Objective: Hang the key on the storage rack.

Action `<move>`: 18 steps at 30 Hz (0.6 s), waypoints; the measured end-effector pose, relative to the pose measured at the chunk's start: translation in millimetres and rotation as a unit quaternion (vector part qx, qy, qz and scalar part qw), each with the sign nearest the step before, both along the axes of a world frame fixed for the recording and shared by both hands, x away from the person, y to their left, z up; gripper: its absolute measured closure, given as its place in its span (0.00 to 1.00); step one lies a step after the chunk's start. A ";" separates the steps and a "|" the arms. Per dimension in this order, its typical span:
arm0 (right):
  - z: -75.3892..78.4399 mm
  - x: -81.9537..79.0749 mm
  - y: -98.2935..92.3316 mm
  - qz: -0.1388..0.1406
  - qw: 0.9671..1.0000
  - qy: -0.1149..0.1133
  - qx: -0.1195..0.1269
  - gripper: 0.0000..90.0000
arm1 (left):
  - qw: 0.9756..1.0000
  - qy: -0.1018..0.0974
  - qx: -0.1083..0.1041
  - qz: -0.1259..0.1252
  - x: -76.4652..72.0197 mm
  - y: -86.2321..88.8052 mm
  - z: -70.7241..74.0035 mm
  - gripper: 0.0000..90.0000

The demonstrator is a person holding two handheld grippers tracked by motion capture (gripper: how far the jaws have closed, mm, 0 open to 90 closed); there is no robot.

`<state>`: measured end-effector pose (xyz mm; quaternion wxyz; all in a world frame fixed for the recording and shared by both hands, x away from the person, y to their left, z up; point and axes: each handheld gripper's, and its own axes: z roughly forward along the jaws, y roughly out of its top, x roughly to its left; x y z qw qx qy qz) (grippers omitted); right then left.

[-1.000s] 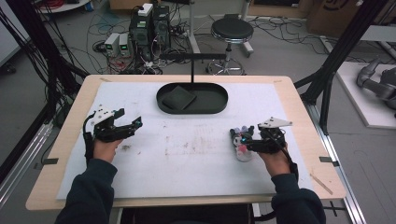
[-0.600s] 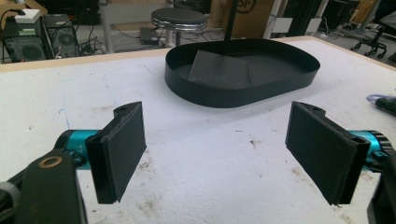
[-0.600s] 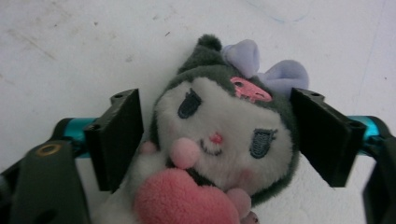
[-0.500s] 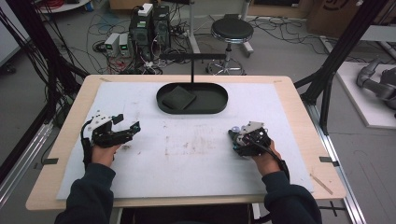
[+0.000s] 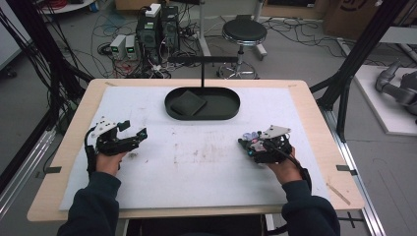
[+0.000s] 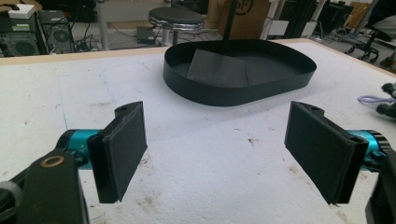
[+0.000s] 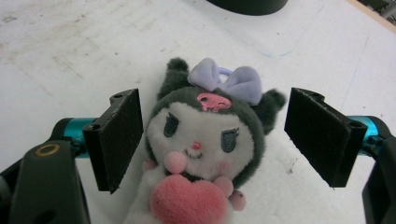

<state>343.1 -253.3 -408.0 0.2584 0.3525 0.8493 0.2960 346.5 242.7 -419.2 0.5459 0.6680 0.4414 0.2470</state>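
While right tongs (image 7: 212,140) straddle plush toy (image 7: 201,140), black tray (image 5: 226,112) holds dark cloth (image 5: 188,103).

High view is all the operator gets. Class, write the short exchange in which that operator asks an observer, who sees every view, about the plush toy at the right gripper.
Operator: Is the plush toy held?
Observer: No. The right gripper has just been opening its fingers. The plush toy lies between them, unpressed.
Operator: Which way does it face?
Observer: Face up on the table, with its head pointing away from the gripper. It has a lilac bow on its head and a pink heart at its chest.
Operator: And the left gripper?
Observer: The left gripper is open with nothing between its fingers. It points toward the black tray, which holds a dark square pad.
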 end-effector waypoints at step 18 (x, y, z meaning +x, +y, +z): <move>-1.6 14.8 -9.6 -0.009 0.999 0.023 0.042 0.39 | 1.000 0.003 -0.007 -0.006 1.1 3.7 -1.8 0.24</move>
